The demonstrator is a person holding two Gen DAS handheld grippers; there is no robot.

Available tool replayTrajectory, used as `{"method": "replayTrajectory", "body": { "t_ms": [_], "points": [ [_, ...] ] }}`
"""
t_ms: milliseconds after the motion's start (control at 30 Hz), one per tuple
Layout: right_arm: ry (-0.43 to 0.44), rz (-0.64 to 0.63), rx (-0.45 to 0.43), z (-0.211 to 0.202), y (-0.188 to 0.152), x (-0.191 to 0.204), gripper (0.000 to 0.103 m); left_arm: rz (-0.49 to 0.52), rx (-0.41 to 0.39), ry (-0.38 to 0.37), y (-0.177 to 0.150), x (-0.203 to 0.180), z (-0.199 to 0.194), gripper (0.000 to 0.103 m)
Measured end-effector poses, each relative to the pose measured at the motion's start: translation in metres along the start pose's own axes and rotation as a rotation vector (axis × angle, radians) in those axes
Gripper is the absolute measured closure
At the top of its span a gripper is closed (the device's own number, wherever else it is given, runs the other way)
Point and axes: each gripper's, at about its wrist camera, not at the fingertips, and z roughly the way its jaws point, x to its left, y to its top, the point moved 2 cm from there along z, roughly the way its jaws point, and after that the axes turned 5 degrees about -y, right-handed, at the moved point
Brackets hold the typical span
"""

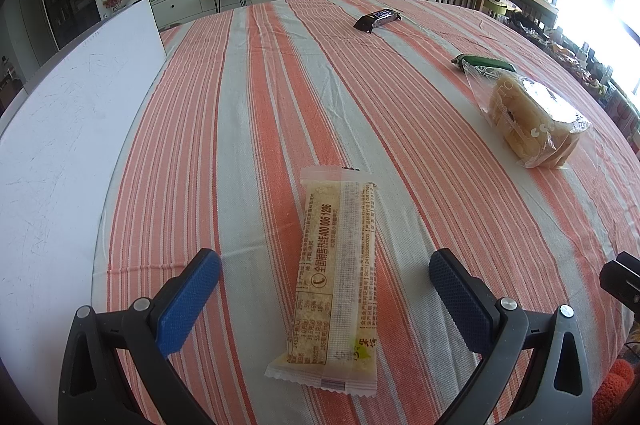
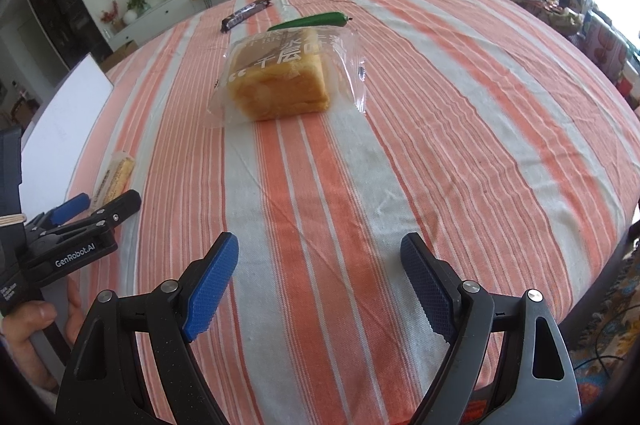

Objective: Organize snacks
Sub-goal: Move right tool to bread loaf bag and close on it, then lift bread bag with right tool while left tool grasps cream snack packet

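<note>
- Blue pads of the left gripper [image 1: 325, 283] fill the bottom of the left wrist view; its jaws stand wide apart and clamp nothing.
- Between those pads, low in the centre of the frame, a long pale snack bar [image 1: 334, 277] in a clear wrapper lies flat on the striped tablecloth [image 1: 248, 129]. No pad touches it.
- On the left edge of that frame a white board [image 1: 72, 129] lies beside the cloth.
- At the bottom of the right wrist view the right gripper [image 2: 320, 285] also has its jaws spread wide, with only bare cloth between them.
- At the lower left of this frame a hand [image 2: 38, 321] holds the handle of the other gripper.
- Higher, near the middle, a wrapped bread loaf [image 2: 280, 83] sits in a clear bag, well apart from the right pads.
- Just behind the loaf lies a green packet [image 2: 310, 21]; to its upper left, further away, lies a dark snack bar [image 2: 246, 13].
- Judging by this layout, the step in hand is picking up the first snacks: no item is held yet, and all four are spread over the table.
- I think the next move calls for the left gripper to go down and close across the narrow width of the pale bar, and for the right gripper to reach forward to the loaf.
</note>
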Motion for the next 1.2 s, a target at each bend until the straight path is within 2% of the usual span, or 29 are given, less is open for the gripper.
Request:
{"method": "replayTrajectory", "body": {
  "t_ms": [100, 200, 400, 533, 600, 667, 700, 733, 800, 867, 900, 1033, 1200],
  "points": [
    [0.04, 0.09, -0.068, -0.019, 0.004, -0.013, 0.017, 0.0, 0.0, 0.0, 0.0, 0.0, 0.0, 0.0],
    [0.044, 0.107, -0.123, -0.035, 0.022, -0.014, 0.017, 0.0, 0.0, 0.0, 0.0, 0.0, 0.0, 0.0],
    [-0.033, -0.042, -0.136, -0.026, 0.084, 0.025, 0.017, 0.0, 0.0, 0.0, 0.0, 0.0, 0.0, 0.0],
    [-0.122, -0.182, -0.076, 0.016, 0.11, 0.064, 0.017, 0.0, 0.0, -0.001, 0.0, 0.0, 0.0, 0.0],
    [-0.246, -0.24, -0.027, 0.049, 0.115, 0.075, 0.017, 0.0, 0.0, -0.001, 0.0, 0.0, 0.0, 0.0],
    [-0.269, -0.243, 0.043, 0.081, 0.111, 0.074, 0.011, 0.0, 0.0, -0.001, 0.0, 0.0, 0.0, 0.0],
    [-0.266, -0.214, 0.016, 0.085, 0.111, 0.071, 0.006, 0.0, 0.0, -0.001, 0.0, 0.0, 0.0, 0.0],
    [-0.23, -0.166, -0.009, 0.084, 0.11, 0.063, 0.006, 0.0, 0.0, -0.001, 0.0, 0.0, 0.0, 0.0],
    [-0.172, -0.09, -0.001, 0.086, 0.11, 0.05, 0.008, 0.0, 0.0, 0.0, 0.0, 0.0, 0.0, 0.0],
    [-0.141, -0.09, 0.017, 0.086, 0.111, 0.044, 0.009, 0.0, 0.0, 0.0, 0.0, 0.0, 0.0, 0.0],
    [-0.131, -0.107, 0.028, 0.085, 0.111, 0.043, 0.011, 0.0, 0.0, 0.0, 0.001, 0.0, 0.001, 0.0],
    [-0.077, -0.093, 0.025, 0.068, 0.111, 0.038, 0.03, 0.0, 0.0, -0.001, 0.0, 0.0, 0.0, 0.0],
    [-0.027, -0.05, -0.032, 0.035, 0.084, 0.034, 0.031, 0.0, 0.0, -0.001, 0.0, 0.0, 0.001, 0.0]
  ]
}}
